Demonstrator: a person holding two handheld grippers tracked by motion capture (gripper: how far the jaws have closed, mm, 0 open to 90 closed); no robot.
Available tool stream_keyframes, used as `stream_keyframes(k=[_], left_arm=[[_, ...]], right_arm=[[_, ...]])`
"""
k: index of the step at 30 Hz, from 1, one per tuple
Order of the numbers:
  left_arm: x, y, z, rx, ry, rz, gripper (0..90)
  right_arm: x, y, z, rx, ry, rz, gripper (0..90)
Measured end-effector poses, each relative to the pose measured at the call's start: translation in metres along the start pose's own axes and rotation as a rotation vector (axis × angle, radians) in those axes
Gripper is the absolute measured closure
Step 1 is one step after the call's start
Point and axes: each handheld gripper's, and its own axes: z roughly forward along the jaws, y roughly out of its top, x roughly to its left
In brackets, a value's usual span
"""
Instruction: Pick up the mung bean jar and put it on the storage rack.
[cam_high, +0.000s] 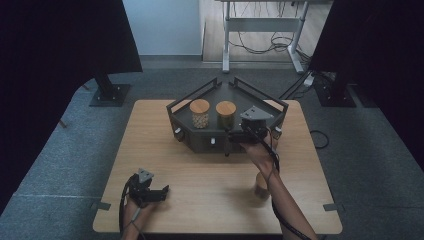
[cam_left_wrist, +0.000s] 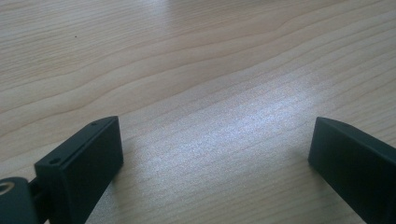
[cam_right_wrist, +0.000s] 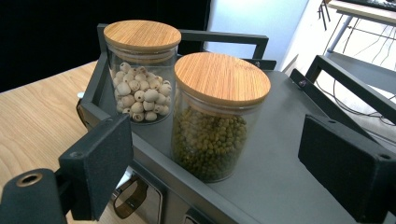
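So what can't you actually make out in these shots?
- High view: the jar on the table is part hidden by the right forearm and too dim to tell its contents.
- High view: right gripper jaws merge with the dark rack front.
- Right gripper view: the clear piece on the rack front is cut off by the bottom edge.
- Left gripper view: the left gripper looks at bare table; its jaws' bases run off the frame.

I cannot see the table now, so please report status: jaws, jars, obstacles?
Both grippers open, right gripper facing green-bean jar, not touching. Left gripper idle over table. White-bead jar close beside target.
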Motion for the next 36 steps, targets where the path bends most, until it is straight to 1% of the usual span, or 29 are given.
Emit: stream_keyframes(k=[7,25,36], left_arm=[[0.000,0.000,0.000,0.000,0.000,0.000,3.0],[0.000,0.000,0.000,-0.001,0.001,-0.001,3.0],[0.000,0.000,0.000,0.000,0.001,-0.001,3.0]], right_arm=[[-0.001,-0.004,-0.005,0.001,0.000,0.005,9.6],[-0.003,-0.012,-0.020,0.000,0.003,-0.004,9.9],[-0.003,-0.018,-0.028,-0.003,0.005,-0.001,9.9]])
